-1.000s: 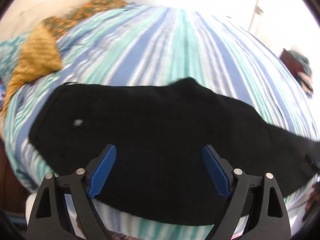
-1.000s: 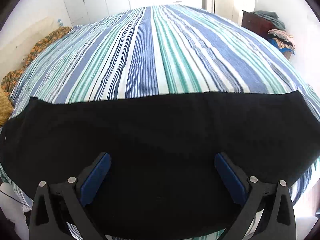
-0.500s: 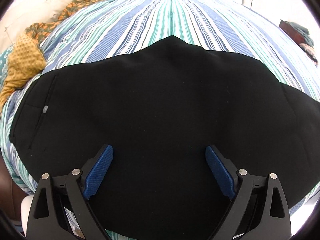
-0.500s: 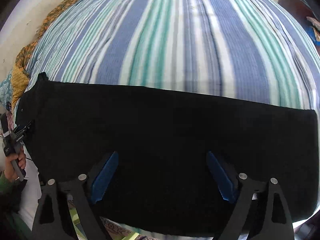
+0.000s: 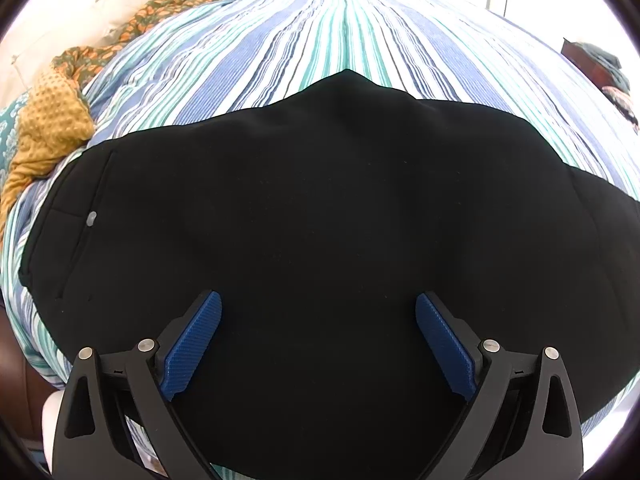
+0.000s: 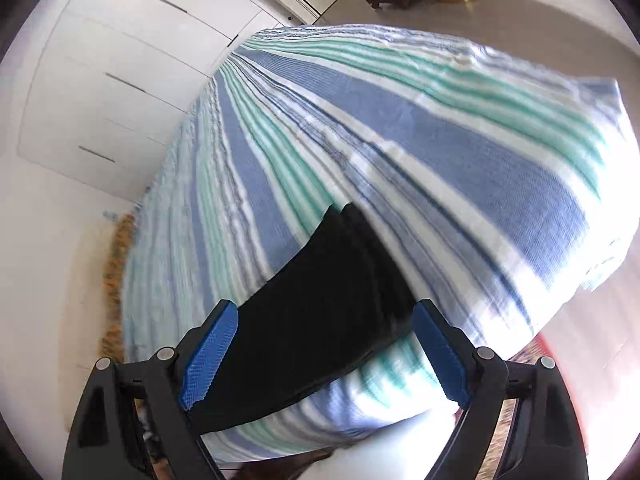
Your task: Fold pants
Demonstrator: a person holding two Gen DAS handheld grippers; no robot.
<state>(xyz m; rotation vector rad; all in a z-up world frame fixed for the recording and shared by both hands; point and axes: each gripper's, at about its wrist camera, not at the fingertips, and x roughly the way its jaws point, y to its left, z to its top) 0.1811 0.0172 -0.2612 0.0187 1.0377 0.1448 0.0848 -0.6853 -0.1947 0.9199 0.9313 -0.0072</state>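
I am holding my left hand-held gripper [image 5: 318, 344] over the pants [image 5: 320, 220], pointing steeply down at them; its jaws are opening, standing wide, with nothing pinched between the blue pads [image 5: 192, 346], only black cloth lying flat below them. The pants are lying on the bed [image 5: 360, 40], along its near edge, with their long axis running across my left view, side to side and crosswise to the stripes of the cover. The waist end with a small grey button [image 5: 91, 218] is pointing toward the left edge of the bed, where a mustard blanket [image 5: 44, 132] is bunched up just beside it. A peak in the cloth is pointing toward the far edge.

My right hand-held gripper [image 6: 324, 354] is looking along the pants from their other end, and this view is blurred. Here the black strip is running away from me toward the middle of the bed and ending in a squared hem [image 6: 346, 216]. The jaws are spread wide, with the near part of the leg showing between them, and the pads are not pressing on it.

Beyond the pants, the striped cover is lying bare all the way to the far edge, giving wide room. White cupboards [image 6: 120, 80] are standing past the far side, and the floor [image 6: 560, 4] is showing past the bed's corner.
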